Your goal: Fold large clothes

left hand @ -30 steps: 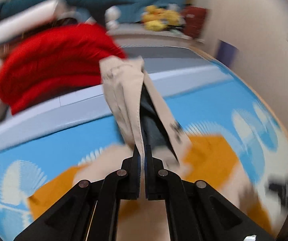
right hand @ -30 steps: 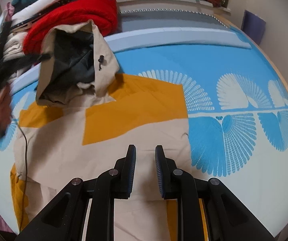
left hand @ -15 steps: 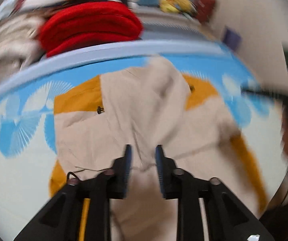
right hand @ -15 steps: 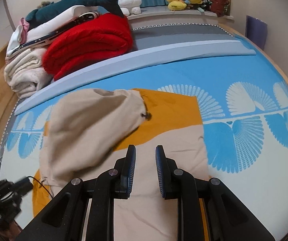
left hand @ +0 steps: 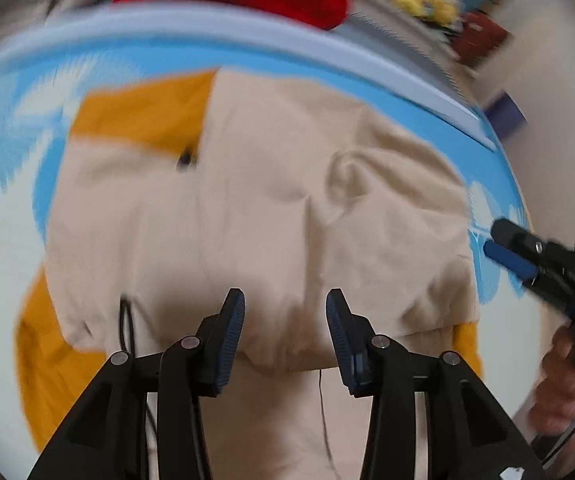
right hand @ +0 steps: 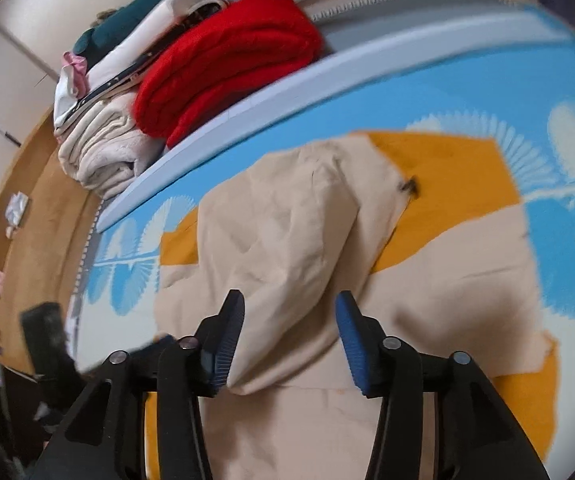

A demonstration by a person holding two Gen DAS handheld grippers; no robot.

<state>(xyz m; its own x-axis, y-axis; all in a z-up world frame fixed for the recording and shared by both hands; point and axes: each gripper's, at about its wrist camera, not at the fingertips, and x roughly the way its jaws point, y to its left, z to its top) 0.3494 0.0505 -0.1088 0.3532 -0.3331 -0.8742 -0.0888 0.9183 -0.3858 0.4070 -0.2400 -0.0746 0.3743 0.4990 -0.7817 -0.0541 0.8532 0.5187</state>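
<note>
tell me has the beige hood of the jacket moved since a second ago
Yes. The beige hood has come down from beside the folded red blanket to lie flat on the beige-and-orange jacket.

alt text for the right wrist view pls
The right hand-held gripper, jaws open and empty, hovers over a beige and mustard-yellow hooded jacket with its hood folded down, lying flat on a blue and white fan-print bedsheet. Behind it lie a folded red fleece blanket and cream blankets.

Black claw arms, ribbed blue pads, silver screws
</note>
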